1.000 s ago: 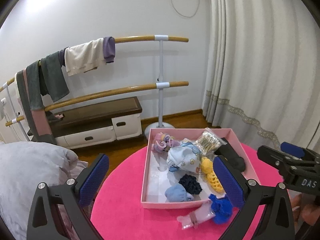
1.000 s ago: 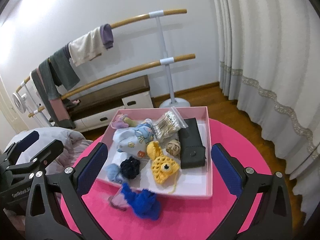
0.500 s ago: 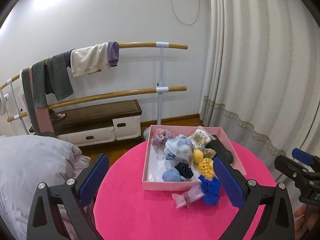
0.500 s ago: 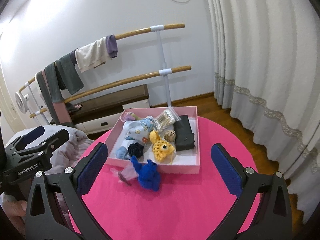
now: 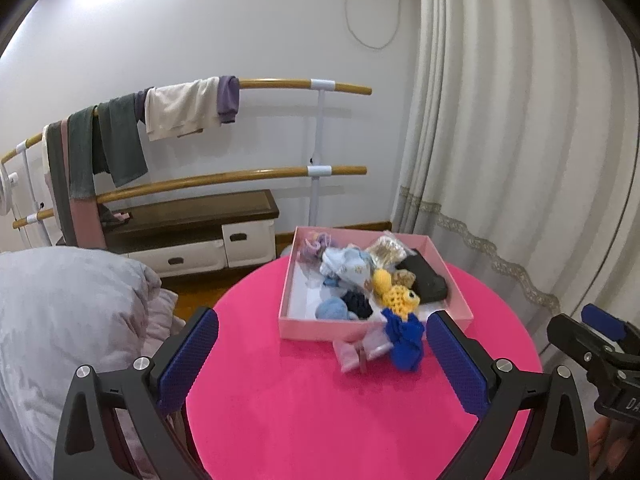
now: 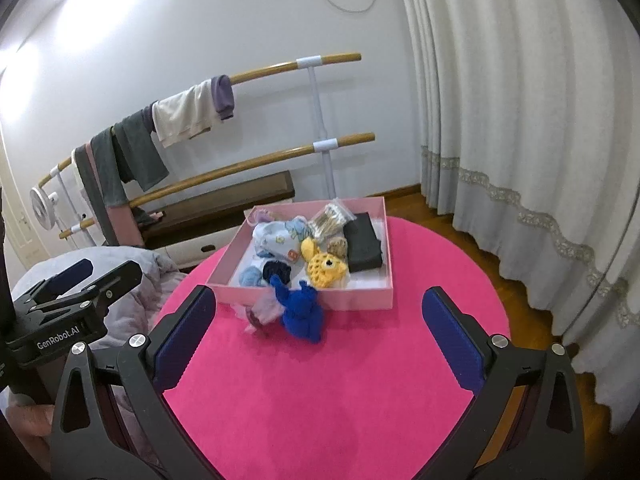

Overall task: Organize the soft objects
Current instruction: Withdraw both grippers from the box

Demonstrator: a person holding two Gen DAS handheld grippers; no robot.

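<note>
A pink box (image 5: 304, 328) (image 6: 352, 300) sits on the far half of a round pink table (image 5: 300, 408) (image 6: 340, 392). Inside it lie a yellow crochet fish (image 5: 398, 294) (image 6: 326, 266), a pale blue printed cloth (image 5: 346, 266) (image 6: 278, 238), a dark scrunchie (image 5: 358, 304) (image 6: 278, 270), a light blue ball (image 5: 332, 308) (image 6: 250, 278), a black pouch (image 5: 424, 280) (image 6: 362, 246) and a bag of cotton swabs (image 6: 330, 218). In front of the box lie a blue knitted toy (image 5: 404, 340) (image 6: 300, 312) and a pale pink scrunchie (image 5: 360, 352) (image 6: 262, 308). My left gripper (image 5: 322, 368) and right gripper (image 6: 320, 344) hang open and hold nothing, both short of the objects.
A grey duvet (image 5: 64, 320) lies left of the table. Behind stand a two-rail wooden bar (image 5: 280, 84) hung with clothes and a low cabinet (image 5: 192, 236). Curtains (image 5: 520, 140) hang to the right. The right gripper (image 5: 600, 352) shows at the left wrist view's right edge.
Both grippers have pulled back and up from the box, so the table and the objects look smaller and farther away. Both stay open.
</note>
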